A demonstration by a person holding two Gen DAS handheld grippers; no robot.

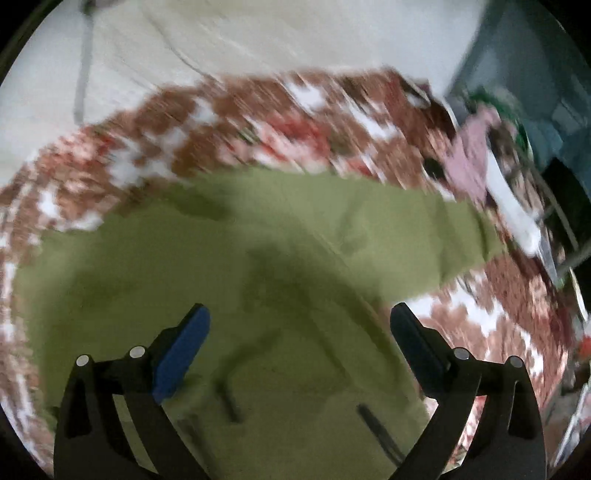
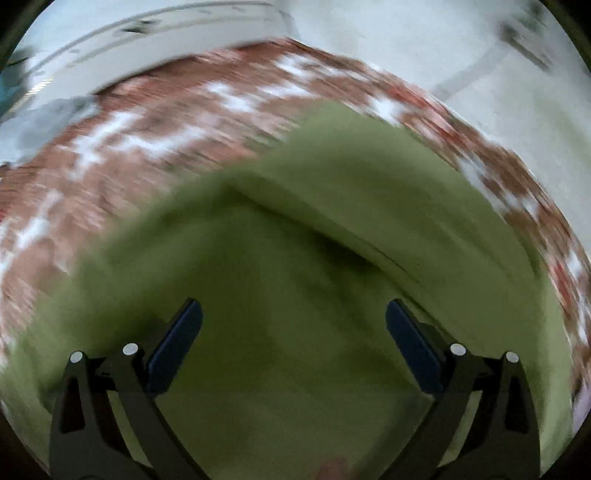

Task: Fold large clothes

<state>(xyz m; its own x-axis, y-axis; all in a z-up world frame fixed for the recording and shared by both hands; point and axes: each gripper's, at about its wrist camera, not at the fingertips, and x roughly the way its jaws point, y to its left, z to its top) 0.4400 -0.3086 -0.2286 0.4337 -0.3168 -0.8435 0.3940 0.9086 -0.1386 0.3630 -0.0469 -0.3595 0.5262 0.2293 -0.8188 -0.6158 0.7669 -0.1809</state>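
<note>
An olive-green garment (image 1: pixel 258 240) lies spread on a red-brown and white patterned bedspread (image 1: pixel 229 122). My left gripper (image 1: pixel 301 321) is open just above the cloth, with nothing between its blue pads. In the right wrist view the same green garment (image 2: pixel 295 258) fills the lower half, with a fold ridge across its middle. My right gripper (image 2: pixel 293 317) is open above it and empty. Both views are motion-blurred.
The patterned bedspread (image 2: pixel 129 155) runs around the garment. A pale wall (image 1: pixel 258 33) rises behind the bed. At the right in the left wrist view stand a pink cloth (image 1: pixel 472 155) and dark furniture (image 1: pixel 561 110).
</note>
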